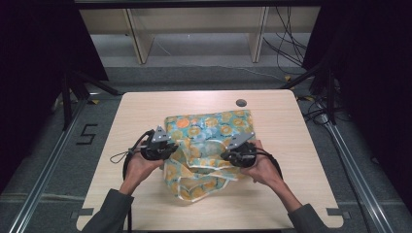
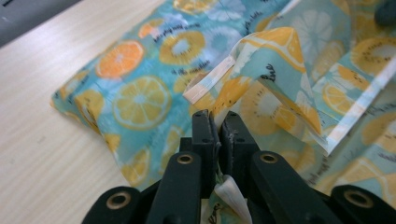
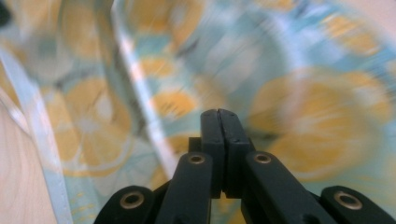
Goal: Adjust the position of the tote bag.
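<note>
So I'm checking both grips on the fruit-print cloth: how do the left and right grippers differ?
The left gripper is shut on a hemmed fold of the fruit-print cloth, with fabric showing between its jaws; the right gripper has its jaws pressed together with no fabric visible between them. Both are over the cloth's near half.

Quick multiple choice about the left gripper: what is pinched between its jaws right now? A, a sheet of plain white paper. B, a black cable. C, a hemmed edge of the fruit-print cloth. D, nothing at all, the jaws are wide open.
C: in the left gripper view the left gripper has its jaws closed together on a fold of the fruit-print cloth, with the pale hem sticking out between them.
</note>
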Demonstrator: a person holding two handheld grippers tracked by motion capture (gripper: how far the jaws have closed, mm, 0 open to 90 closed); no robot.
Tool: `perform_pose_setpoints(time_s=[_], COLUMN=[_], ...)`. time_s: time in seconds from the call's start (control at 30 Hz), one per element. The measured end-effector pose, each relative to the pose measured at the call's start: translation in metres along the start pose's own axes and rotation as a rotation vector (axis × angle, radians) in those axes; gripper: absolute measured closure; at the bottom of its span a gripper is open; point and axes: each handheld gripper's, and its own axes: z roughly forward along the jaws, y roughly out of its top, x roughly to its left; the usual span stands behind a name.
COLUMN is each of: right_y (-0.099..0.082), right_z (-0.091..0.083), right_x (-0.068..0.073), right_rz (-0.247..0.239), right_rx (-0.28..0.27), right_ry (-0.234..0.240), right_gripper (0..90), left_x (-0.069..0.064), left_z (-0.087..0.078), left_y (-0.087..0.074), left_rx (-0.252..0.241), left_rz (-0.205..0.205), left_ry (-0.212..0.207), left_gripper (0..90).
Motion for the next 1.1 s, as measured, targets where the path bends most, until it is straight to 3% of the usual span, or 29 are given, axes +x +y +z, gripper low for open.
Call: perform_pose_setpoints(time_s=[0.07, 0.1, 0.13, 0.17, 0.2, 0.23, 0.27, 0.37, 0.43, 0.47, 0.5, 0.6, 0.63, 0.67, 0.7, 0.73, 0.8, 0.87, 0.9, 0.93, 0.97, 1.1], right_y=[0.004, 0.005, 0.004, 0.003, 0.002, 0.002, -0.001, -0.002, -0.003, -0.004, -0.008, -0.012, -0.014, -0.016, -0.017, -0.019, -0.018, -0.015, -0.015, -0.009, -0.009, 0.009], right_z=[-0.009, -0.01, -0.011, -0.01, -0.009, -0.009, -0.004, 0.001, 0.005, 0.009, 0.011, 0.014, 0.015, 0.015, 0.016, 0.015, 0.014, 0.006, 0.006, -0.003, -0.003, -0.023], right_x=[-0.006, -0.008, -0.008, -0.006, -0.004, -0.004, -0.001, 0.001, 0.004, 0.004, 0.003, -0.001, -0.001, -0.003, -0.003, -0.004, -0.004, -0.008, -0.008, -0.013, -0.013, -0.032], right_rz=[0.008, 0.009, 0.02, 0.012, 0.017, 0.017, 0.024, 0.019, -0.004, -0.016, 0.006, -0.012, -0.012, -0.017, -0.029, -0.023, -0.018, 0.011, 0.011, 0.043, 0.043, 0.073], right_rx=[-0.02, -0.018, -0.025, -0.004, 0.03, 0.03, 0.045, 0.069, 0.111, 0.106, 0.152, 0.156, 0.163, 0.18, 0.173, 0.174, 0.175, 0.119, 0.119, 0.05, 0.05, -0.091], right_ry=[0.012, 0.049, 0.066, 0.094, 0.116, 0.116, 0.114, 0.129, 0.148, 0.145, 0.123, 0.119, 0.118, 0.118, 0.116, 0.105, 0.109, 0.076, 0.076, 0.077, 0.077, 0.03], right_gripper=[90.0, 89.0, 84.3, 73.3, 68.8, 68.8, 62.5, 57.0, 54.1, 53.9, 54.3, 55.3, 58.9, 64.6, 73.8, 84.7, 86.6, 89.7, 89.7, 90.0, 90.0, 90.0], left_x=[0.001, 0.002, 0.002, 0.002, 0.002, 0.002, 0.005, 0.005, 0.007, 0.006, 0.007, 0.009, 0.008, 0.01, 0.009, 0.008, 0.008, 0.008, 0.008, 0.006, 0.006, 0.002], left_z=[0.0, -0.001, -0.001, -0.002, -0.001, -0.001, -0.003, -0.003, -0.003, -0.003, -0.003, -0.003, -0.003, -0.002, -0.001, -0.001, -0.001, -0.001, -0.001, -0.003, -0.003, -0.01], left_y=[-0.002, -0.002, -0.002, -0.001, -0.001, -0.001, -0.001, -0.001, -0.001, -0.002, -0.002, -0.003, -0.004, -0.003, -0.004, -0.005, -0.005, -0.006, -0.006, -0.006, -0.006, -0.006], left_rx=[0.009, 0.004, 0.007, 0.005, -0.016, -0.016, -0.004, -0.004, -0.002, -0.003, -0.004, -0.005, -0.002, -0.002, -0.019, 0.0, 0.002, 0.002, 0.002, 0.007, 0.007, 0.016], left_rz=[0.006, 0.015, 0.001, 0.0, -0.016, -0.016, 0.017, -0.005, 0.018, -0.005, 0.003, 0.013, -0.009, 0.019, -0.007, -0.006, -0.005, -0.005, -0.005, -0.002, -0.002, 0.008], left_ry=[0.004, 0.004, 0.007, 0.009, 0.018, 0.018, 0.017, 0.015, 0.023, 0.021, 0.023, 0.024, 0.026, 0.027, 0.026, 0.02, 0.02, 0.018, 0.018, 0.012, 0.012, 0.015], left_gripper=[84.8, 85.0, 85.1, 85.1, 85.1, 85.0, 85.0, 84.9, 84.7, 84.6, 84.6, 84.5, 84.5, 84.5, 84.5, 84.3, 84.1, 82.4, 80.8, 78.7, 76.9, 70.7])
